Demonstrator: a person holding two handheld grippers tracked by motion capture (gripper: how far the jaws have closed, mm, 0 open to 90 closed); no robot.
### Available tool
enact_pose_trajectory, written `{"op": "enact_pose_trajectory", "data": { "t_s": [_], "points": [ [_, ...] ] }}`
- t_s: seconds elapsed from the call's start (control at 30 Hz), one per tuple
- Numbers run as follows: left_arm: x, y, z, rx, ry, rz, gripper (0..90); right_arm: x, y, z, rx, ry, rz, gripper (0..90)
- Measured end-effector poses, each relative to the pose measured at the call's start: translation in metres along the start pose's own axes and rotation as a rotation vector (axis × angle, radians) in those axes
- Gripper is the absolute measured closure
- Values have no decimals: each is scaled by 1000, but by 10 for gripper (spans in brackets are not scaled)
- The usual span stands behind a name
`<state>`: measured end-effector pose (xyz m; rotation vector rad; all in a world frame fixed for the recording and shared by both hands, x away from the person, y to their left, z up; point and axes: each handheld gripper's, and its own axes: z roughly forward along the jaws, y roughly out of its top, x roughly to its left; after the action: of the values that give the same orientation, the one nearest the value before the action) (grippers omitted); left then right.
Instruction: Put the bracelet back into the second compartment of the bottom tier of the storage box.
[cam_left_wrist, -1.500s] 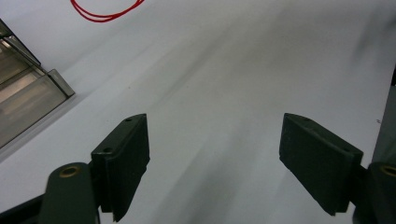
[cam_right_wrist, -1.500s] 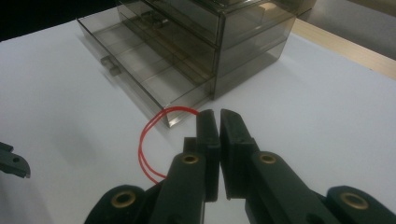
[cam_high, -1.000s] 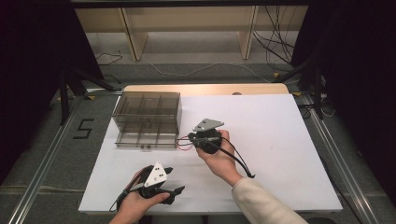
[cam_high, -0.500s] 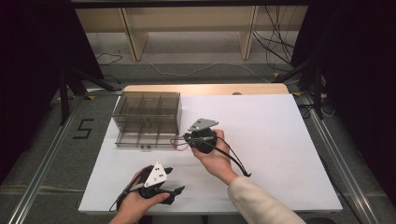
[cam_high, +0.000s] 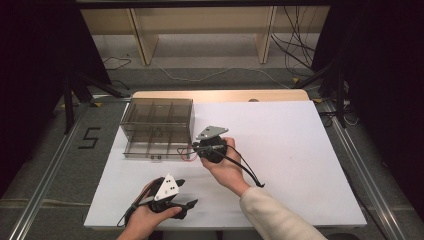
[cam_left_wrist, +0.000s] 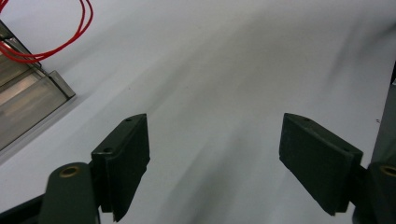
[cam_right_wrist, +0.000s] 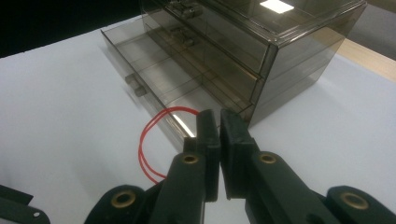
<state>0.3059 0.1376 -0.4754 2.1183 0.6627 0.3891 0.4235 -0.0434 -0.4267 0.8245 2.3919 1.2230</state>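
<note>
A smoky clear drawer cabinet (cam_high: 157, 117) stands at the back left of the white table, its bottom drawer (cam_high: 150, 149) pulled out. My right gripper (cam_high: 201, 149) hovers at the drawer's right front corner, shut on a looped red wire (cam_high: 187, 153). In the right gripper view the jaws (cam_right_wrist: 219, 126) are pressed together. The red wire (cam_right_wrist: 150, 133) curls out to their left, over the open drawer's (cam_right_wrist: 154, 70) rim. My left gripper (cam_high: 186, 193) rests near the table's front edge, open. In the left gripper view its jaws (cam_left_wrist: 215, 158) stand wide apart over bare tabletop, with the red wire (cam_left_wrist: 70, 39) far off.
The white table top (cam_high: 300, 150) stretches free to the right of the cabinet. A wooden strip (cam_high: 225, 95) runs along its far edge. Metal rails (cam_high: 45, 175) flank the table, and cables lie on the floor behind.
My right gripper has shifted slightly left toward the open drawer, carrying the red wire. The left gripper has stayed put.
</note>
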Motion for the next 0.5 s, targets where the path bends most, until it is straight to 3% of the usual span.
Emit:
{"op": "enact_pose_trajectory", "data": {
  "t_s": [0.5],
  "points": [
    [0,0,0,-3,0,5,243,8,10,13,5,22,-7,877]
  ]
}}
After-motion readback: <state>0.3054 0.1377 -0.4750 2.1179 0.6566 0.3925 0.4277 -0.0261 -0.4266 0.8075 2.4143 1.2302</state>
